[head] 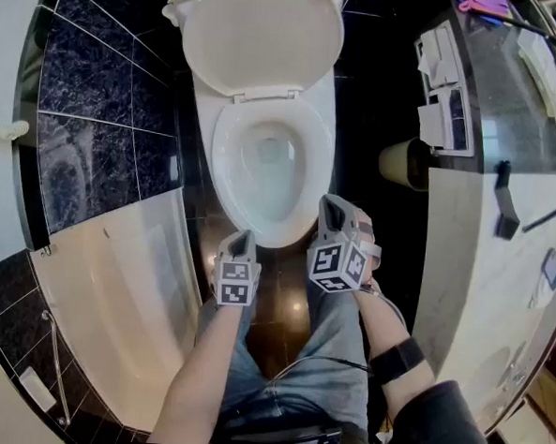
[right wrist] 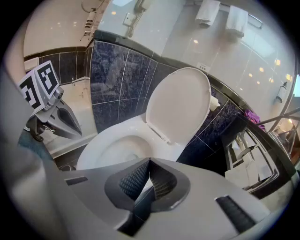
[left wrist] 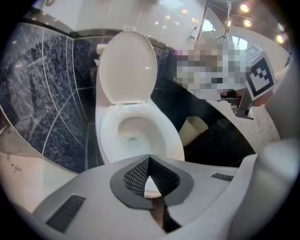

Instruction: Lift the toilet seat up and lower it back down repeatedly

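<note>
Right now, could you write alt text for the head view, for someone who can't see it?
Looking steeply down at a white toilet, lid raised and bowl open. Near its front rim a person holds the left gripper and the right gripper, jaws shut and empty. A bathtub lies at left, a counter at right.

Dark marbled wall tiles (head: 90,73) at ten o'clock, a white bathtub (head: 115,281) at eight, glossy dark floor (head: 287,311) at six.

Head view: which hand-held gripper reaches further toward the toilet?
The right hand-held gripper: its tip lies alongside the rim of the toilet bowl; the left hand-held gripper stops at the front edge.
</note>
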Available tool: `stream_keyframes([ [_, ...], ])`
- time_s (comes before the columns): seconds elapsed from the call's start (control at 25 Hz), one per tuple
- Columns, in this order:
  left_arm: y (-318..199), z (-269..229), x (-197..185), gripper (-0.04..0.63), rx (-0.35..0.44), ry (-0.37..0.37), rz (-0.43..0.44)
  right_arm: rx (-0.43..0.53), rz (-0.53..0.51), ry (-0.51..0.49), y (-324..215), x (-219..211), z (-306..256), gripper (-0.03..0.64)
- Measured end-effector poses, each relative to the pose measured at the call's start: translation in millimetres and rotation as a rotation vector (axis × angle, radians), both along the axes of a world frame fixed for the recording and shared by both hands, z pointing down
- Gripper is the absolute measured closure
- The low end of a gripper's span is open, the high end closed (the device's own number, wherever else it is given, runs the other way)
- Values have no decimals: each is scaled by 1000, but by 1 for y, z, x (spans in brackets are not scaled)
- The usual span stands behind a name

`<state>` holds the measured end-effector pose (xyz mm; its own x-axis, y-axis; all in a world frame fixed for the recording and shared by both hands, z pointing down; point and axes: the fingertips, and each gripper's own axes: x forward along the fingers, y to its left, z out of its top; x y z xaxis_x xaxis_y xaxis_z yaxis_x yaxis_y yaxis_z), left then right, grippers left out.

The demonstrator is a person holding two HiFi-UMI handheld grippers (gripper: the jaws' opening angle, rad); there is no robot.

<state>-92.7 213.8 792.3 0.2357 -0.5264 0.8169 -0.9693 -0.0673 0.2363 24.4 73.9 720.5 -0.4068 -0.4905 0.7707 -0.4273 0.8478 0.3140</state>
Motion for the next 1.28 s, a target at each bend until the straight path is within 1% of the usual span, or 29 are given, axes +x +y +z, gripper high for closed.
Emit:
stream_keyframes([
  [0.16, -16, -73, -16, 595, 75, -29, 1, -2, 30, -55, -5, -5, -60, 600],
  [0.36, -45, -193, -44, 595, 208, -61, -30, 6, 112, -178, -17, -9, -154, 598],
  [0.52, -62, -281, -71, 595, 311, -110, -58, 26, 145, -254, -25, -12, -226, 598],
  [0.64, -72, -346, -80, 595, 390, -122, -66, 30, 179, -319, -32, -10, -277, 600],
  [0.76, -87, -399, -87, 595, 460, -127, -70, 55, 211, -381, -48, -3, -321, 598],
  [0.88, -85, -430, -94, 595, 490, -130, -89, 66, 231, -411, -47, 8, -349, 600],
  [1.04, -85, -463, -99, 595, 526, -133, -99, 82, 238, -434, -47, 19, -373, 600],
  [1.28, -77, -486, -98, 595, 568, -114, -116, 96, 225, -449, -43, 25, -389, 598],
])
